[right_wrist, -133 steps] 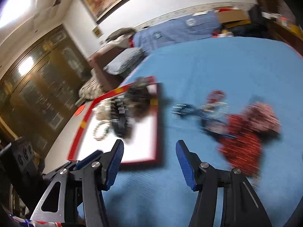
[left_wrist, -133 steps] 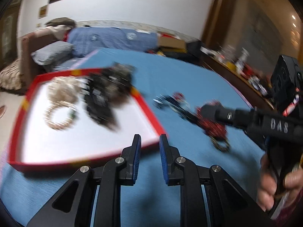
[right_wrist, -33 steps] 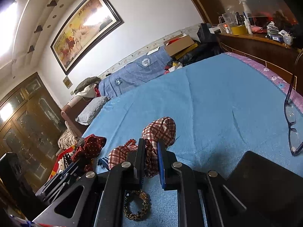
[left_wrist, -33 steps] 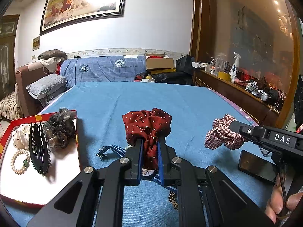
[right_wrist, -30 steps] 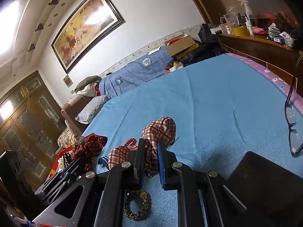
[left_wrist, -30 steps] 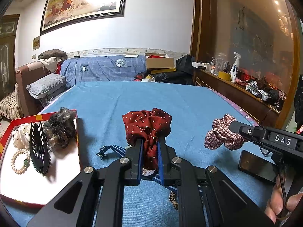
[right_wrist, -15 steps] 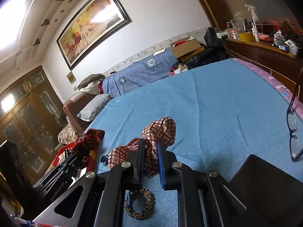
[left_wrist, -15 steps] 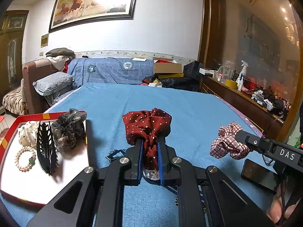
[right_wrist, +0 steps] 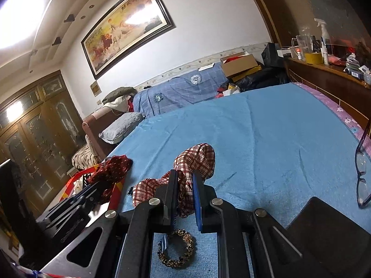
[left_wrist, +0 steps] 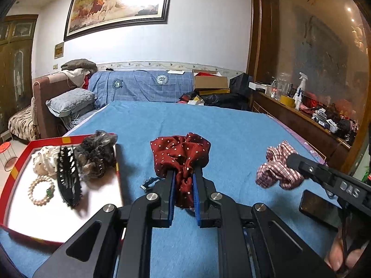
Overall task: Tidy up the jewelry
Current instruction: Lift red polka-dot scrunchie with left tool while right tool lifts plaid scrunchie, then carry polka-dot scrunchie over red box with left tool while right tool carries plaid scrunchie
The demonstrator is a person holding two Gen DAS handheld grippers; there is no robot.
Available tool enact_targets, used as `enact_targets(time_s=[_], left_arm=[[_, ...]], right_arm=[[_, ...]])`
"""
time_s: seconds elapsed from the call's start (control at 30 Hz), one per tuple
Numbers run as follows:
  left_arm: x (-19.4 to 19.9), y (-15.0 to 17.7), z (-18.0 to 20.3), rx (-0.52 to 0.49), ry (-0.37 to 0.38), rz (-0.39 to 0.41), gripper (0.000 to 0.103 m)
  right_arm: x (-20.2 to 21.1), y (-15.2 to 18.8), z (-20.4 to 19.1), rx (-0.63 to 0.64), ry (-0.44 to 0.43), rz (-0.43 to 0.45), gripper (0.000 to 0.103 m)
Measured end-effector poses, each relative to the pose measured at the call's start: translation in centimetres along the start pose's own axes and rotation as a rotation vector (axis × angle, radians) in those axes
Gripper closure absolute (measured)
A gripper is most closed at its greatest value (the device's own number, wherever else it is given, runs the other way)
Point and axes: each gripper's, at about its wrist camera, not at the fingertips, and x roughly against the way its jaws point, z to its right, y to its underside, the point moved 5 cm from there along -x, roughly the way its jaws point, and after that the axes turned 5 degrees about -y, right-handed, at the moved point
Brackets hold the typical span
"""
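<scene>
L gripper (left_wrist: 183, 180) is clamped narrow on a dark red polka-dot scrunchie (left_wrist: 180, 155), fabric bunched up between the blue pads and fanning out above the tips, lifted off the blue bedcover (left_wrist: 231, 125). R gripper (right_wrist: 183, 180) likewise pinched tight on a red-and-white plaid scrunchie (right_wrist: 194, 159), which puffs out past the tips w/ a second lobe hanging to the left; in the left wrist view that plaid scrunchie (left_wrist: 277, 169) sits at the tip of the R gripper's arm, far right. A person's fingers (left_wrist: 340, 257) grip the handle at bottom right. Left of the L gripper, a red-rimmed tray (left_wrist: 7, 187) w/ white floor lies on the cover, holding a pearl bracelet (left_wrist: 40, 191) near its left side, a black claw clip (left_wrist: 68, 177) next to it, a cream scrunchie (left_wrist: 45, 159) behind those, and a dark sheer scrunchie (left_wrist: 96, 155) at the tray's far right corner. Just below the R gripper's tips a leopard-print hair tie (right_wrist: 177, 249) lies flat on the cover, beside a bit of blue striped ribbon (right_wrist: 163, 239). Near right: a black phone (left_wrist: 317, 210). Further right in the right wrist view, glasses (right_wrist: 361, 169) rest on the cover by the purple floral edge.
</scene>
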Motion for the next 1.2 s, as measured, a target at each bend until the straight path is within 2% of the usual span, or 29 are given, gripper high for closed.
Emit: enact_targets(time_s=[0.23,0.57,0.73,0.97,1.07,1.2], left_arm=[[3.1,1.5,-2.5,0.003,-0.026,-0.002,0.09],[7.3,3.8,-7.2,0.015,-0.077,-0.001,0.09],[8.2,4.4,-9.5,0.045,-0.101,-0.002,0.09],[8.8,5.2,-12.3,0.066,-0.169,-0.016,0.09],[8.9,5.5,-13.3,0.068,-0.205,-0.026,0.09],[9.0,5.8,-14.5,0.091,-0.217,-0.039,0.09]], right_arm=[[0.3,1.2,-0.9,0.013,0.028,-0.001,0.09],[1.9,5.8,-4.2,-0.014,-0.027,-0.062,0.089],[1.5,7.2,-7.0,0.023,-0.061,-0.114,0.089],[1.2,8.1,-10.7,0.104,-0.081,-0.143,0.089],[0.8,8.4,-11.6,0.118,-0.081,-0.16,0.089],[0.5,8.8,-12.7,0.131,-0.086,-0.174,0.089]])
